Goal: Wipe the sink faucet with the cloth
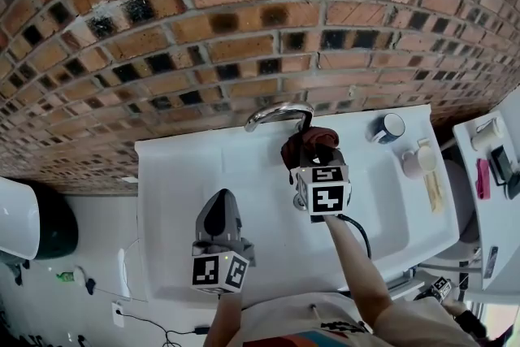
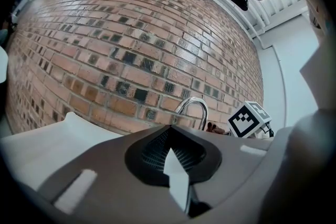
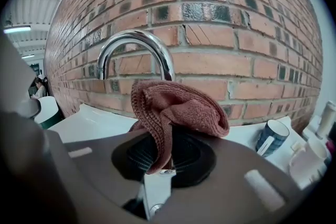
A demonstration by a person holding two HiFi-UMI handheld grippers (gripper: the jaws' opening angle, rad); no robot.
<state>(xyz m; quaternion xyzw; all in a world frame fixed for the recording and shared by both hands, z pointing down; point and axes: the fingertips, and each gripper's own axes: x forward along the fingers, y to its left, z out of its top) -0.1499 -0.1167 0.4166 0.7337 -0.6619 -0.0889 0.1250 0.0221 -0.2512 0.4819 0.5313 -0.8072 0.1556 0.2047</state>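
A curved chrome faucet (image 1: pixel 276 114) rises at the back of the white sink (image 1: pixel 179 183), against the brick wall; it also shows as faucet (image 3: pixel 137 50) and faucet (image 2: pixel 193 109). My right gripper (image 1: pixel 307 149) is shut on a reddish-brown knitted cloth (image 1: pixel 307 144), held just below the spout's tip. In the right gripper view the cloth (image 3: pixel 176 113) bulges from the jaws right in front of the spout. My left gripper (image 1: pixel 219 217) hangs over the basin's near left part, shut with nothing in it, well short of the faucet.
A dark-striped mug (image 1: pixel 391 127) and a white cup (image 1: pixel 416 160) stand on the sink's right ledge. A white side shelf (image 1: pixel 487 175) with small items lies further right. A dark bin (image 1: pixel 49 223) is on the floor at left.
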